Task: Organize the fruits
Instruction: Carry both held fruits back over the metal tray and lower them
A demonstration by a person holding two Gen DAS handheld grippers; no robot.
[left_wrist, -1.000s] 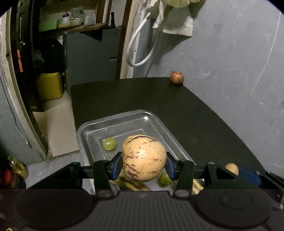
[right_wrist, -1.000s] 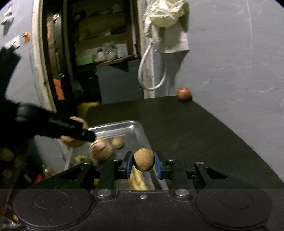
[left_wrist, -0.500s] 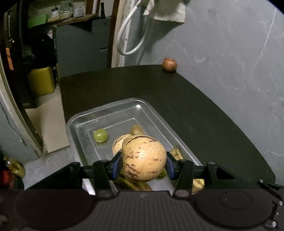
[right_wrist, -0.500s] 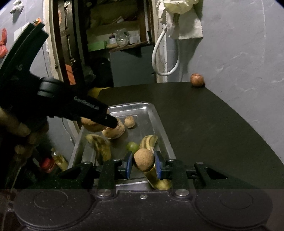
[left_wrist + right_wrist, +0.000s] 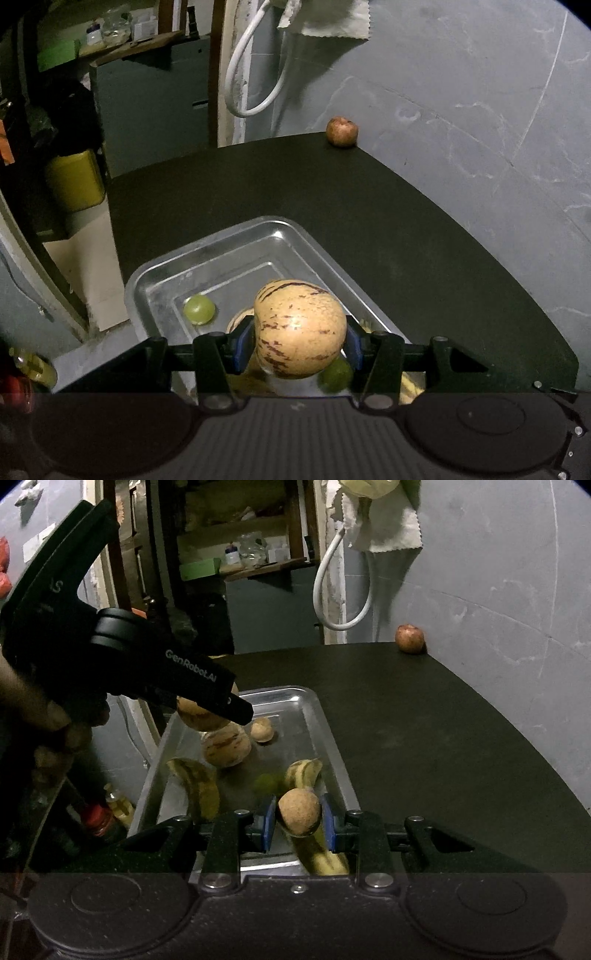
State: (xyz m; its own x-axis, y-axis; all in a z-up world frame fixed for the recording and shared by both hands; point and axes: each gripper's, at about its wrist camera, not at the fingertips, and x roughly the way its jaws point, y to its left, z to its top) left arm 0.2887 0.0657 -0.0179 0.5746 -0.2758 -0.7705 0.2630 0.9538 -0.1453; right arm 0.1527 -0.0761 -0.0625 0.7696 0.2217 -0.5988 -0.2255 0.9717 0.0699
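Left claw [image 5: 299,349] clamped around striped melon [image 5: 300,328], above metal tray [image 5: 236,243].

You hold a cream melon [image 5: 300,328] with purple streaks; the tray [image 5: 236,258] is silver, the grape [image 5: 199,309] green, the surface [image 5: 369,229] black.

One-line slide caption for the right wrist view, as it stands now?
Right gripper holds a small brown fruit above the metal tray of bananas, left gripper alongside.
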